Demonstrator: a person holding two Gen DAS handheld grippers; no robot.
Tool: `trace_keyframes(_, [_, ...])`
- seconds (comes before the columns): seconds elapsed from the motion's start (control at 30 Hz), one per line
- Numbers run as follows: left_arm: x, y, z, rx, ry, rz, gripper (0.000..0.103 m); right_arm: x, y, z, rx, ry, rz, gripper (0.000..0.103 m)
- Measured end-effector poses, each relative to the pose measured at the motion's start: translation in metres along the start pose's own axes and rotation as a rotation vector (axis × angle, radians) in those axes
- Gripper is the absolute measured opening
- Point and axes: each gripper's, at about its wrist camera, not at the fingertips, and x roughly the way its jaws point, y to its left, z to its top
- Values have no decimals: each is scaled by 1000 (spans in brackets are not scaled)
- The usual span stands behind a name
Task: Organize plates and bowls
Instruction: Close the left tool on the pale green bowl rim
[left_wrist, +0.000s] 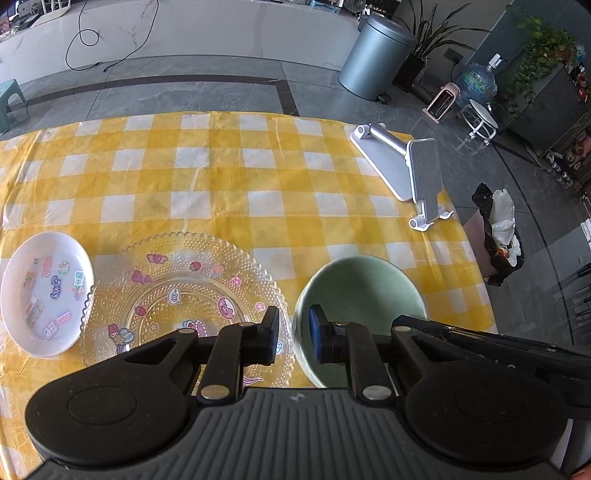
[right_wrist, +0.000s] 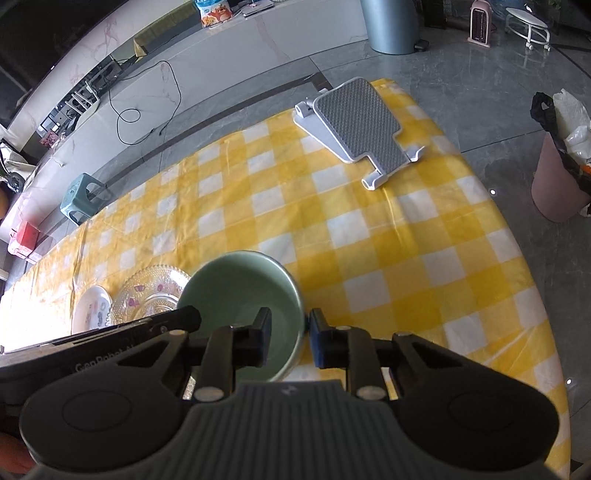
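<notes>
Pale green ceramic bowl (left_wrist: 360, 291) sits upright on the desk with a wall caught from two sides: the left gripper (left_wrist: 294, 334) straddles its left rim, one finger outside over the glass plate and the other inside the bowl, while the right gripper (right_wrist: 289, 341) straddles its right rim, one finger (right_wrist: 263, 341) inside and the blue-padded finger (right_wrist: 317, 343) outside. Both pairs of fingers stand only narrowly apart with the bowl's wall in the gap; whether the pads actually press on the wall cannot be told. Just left of the left gripper's fingers lies a clear beaded glass plate with cartoon stickers (left_wrist: 177, 291), its edge close beside the bowl. Further left, a small white oval dish with coloured stickers (left_wrist: 44, 291) touches or slightly overlaps the glass plate's rim. All three rest on a yellow-and-white checked tablecloth (left_wrist: 229, 177) covering the desk. Well beyond the fingers, toward the far right corner of the desk, lies a folded white and grey phone stand (right_wrist: 356, 125). Past the desk, on the grey tiled floor, stands a tall grey-blue bin (left_wrist: 375, 59).
</notes>
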Motion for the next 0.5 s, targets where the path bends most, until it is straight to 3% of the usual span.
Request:
trace_keyframes(0.17, [5, -1, 0, 15, 23, 2, 8, 10, -4, 1, 13, 13, -2, 14])
trace_keyframes(0.27, [6, -5, -1, 25, 20, 18, 7, 12, -5, 0, 15, 9, -19, 5])
trace_keyframes(0.5, [-5, -11, -8, 39, 39, 37, 6, 2, -6, -8, 50, 33, -20, 4])
